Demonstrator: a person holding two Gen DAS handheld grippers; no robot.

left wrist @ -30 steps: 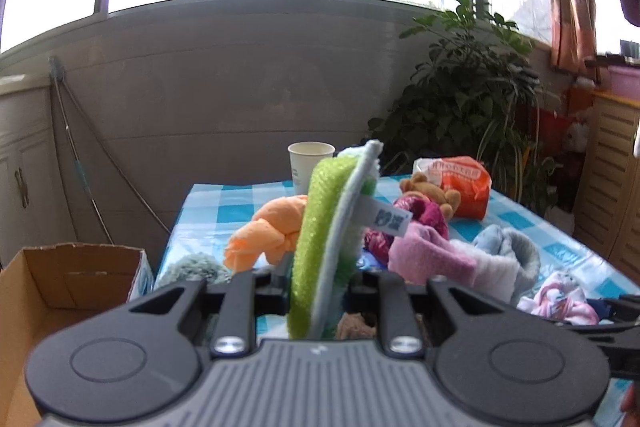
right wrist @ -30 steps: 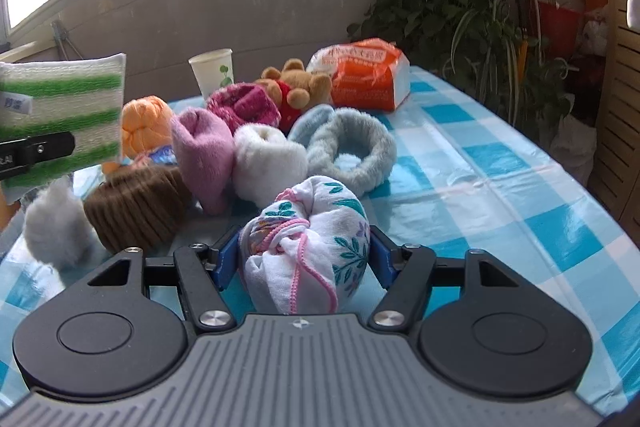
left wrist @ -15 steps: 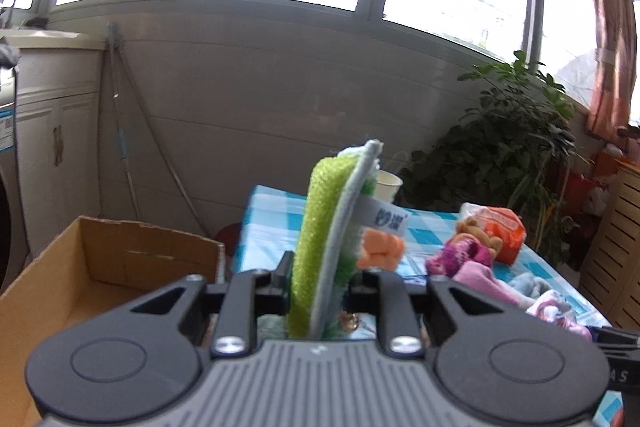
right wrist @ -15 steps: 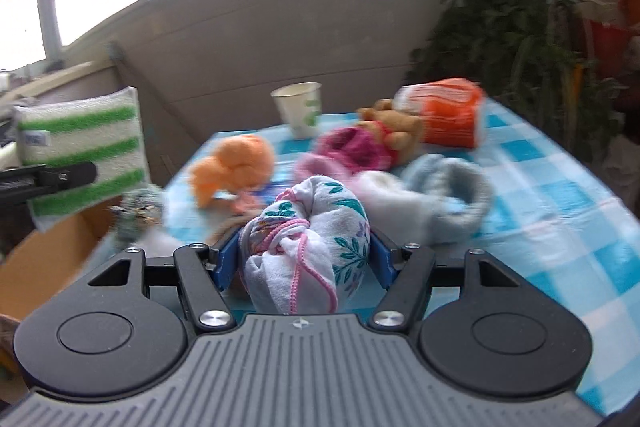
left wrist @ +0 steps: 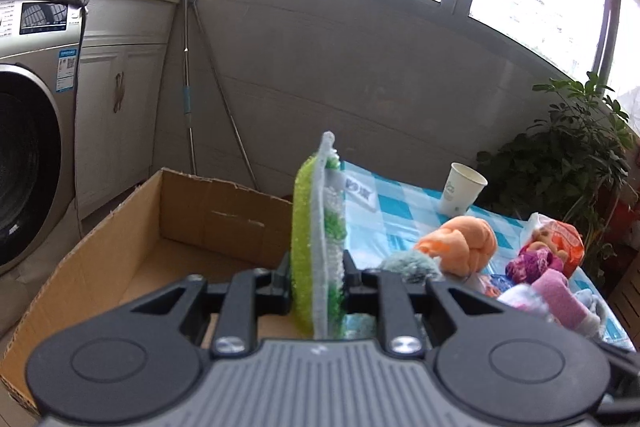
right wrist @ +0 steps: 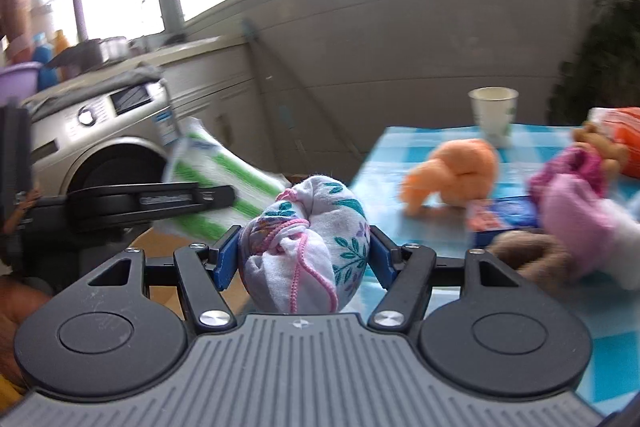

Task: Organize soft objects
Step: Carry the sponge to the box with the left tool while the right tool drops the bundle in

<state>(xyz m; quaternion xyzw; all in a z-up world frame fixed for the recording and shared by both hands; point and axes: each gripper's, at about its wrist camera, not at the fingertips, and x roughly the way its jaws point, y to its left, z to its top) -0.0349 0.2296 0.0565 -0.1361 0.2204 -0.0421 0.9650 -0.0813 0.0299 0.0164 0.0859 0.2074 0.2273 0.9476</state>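
A: Biggest first. What's sitting around you rn?

B: Washing machine (left wrist: 24, 147) is filling 9 o'clock of your left wrist view, w/ a white cabinet (left wrist: 116, 115) just beside it. The table (left wrist: 384, 211), blue-checked cloth, is running from centre out to 3 o'clock. The cardboard box (left wrist: 120, 247) is sitting open at 8 o'clock, its far wall touching or nearly touching the table edge; can't tell which.

A: And the soft stuff?

B: Most is lying on the table: an orange plush (left wrist: 460, 243) at 3 o'clock, a grey fluffy ball (left wrist: 412, 263) just beside it, a pink roll (left wrist: 560, 295) further right. A paper cup (left wrist: 460, 191) is standing upright behind the plush, at 2 o'clock. In the right wrist view a brown knit piece (right wrist: 532, 259) is lying at 3 o'clock, blurred.

A: What am I holding?

B: Your left gripper (left wrist: 318, 271) is clamping the green-striped pad (left wrist: 316, 227), fingers nearly together, pad standing on edge, over the box's right wall. Your right gripper (right wrist: 304, 255) is squeezing the floral cloth bundle (right wrist: 308, 243), blue pads (right wrist: 226, 259) pressing both sides, jaws fairly wide bc the bundle's fat. It's hanging at the table's left edge, w/ the left gripper and pad at 9 o'clock of it.
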